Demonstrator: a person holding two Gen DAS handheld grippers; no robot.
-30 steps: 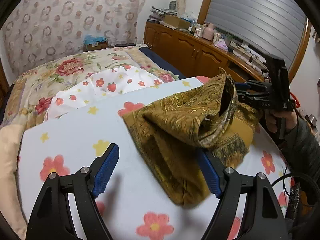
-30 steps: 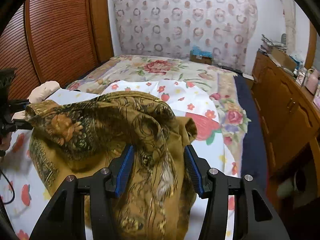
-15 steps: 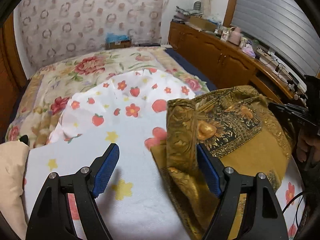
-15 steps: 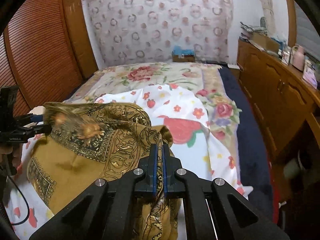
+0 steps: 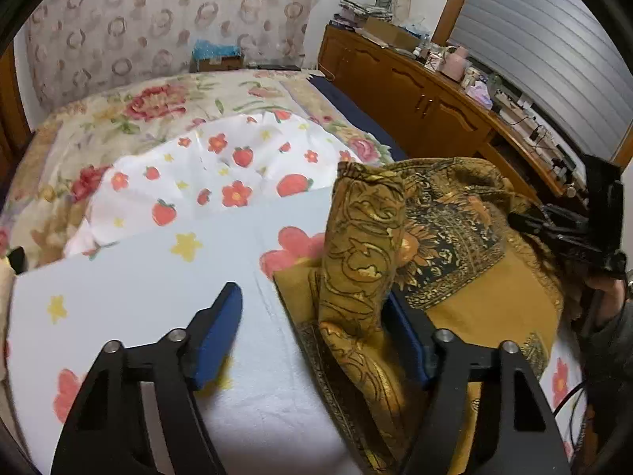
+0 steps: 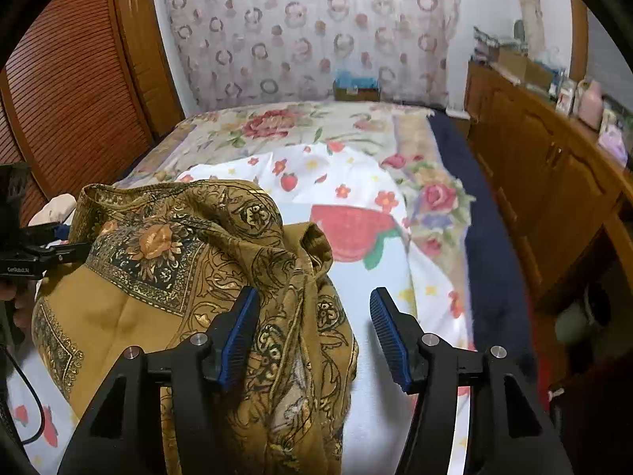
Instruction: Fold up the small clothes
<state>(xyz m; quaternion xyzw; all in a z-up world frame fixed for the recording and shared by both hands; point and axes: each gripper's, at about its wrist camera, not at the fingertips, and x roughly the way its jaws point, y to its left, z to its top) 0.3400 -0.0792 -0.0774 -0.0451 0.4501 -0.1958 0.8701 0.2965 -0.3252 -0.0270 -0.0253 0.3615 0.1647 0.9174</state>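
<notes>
A wide bed (image 6: 356,126) spread with a white sheet printed in red flowers and strawberries (image 5: 166,277) carried the work, and on it a mustard-gold cloth with dark paisley borders (image 6: 130,316) was seen half folded, one flap humped up in a loose ridge rather than laid flat. The ridge could be judged likely to slump or spring back, since neither gripper had it pinched. The left gripper (image 5: 316,340) was closing, its right pad against the raised fold and its left pad on bare sheet, so a thick bunch might be caught instead of one edge. The right gripper (image 6: 314,336) was opening, cloth draped against its left pad only, and the released corner might slide off the bed's near side.
</notes>
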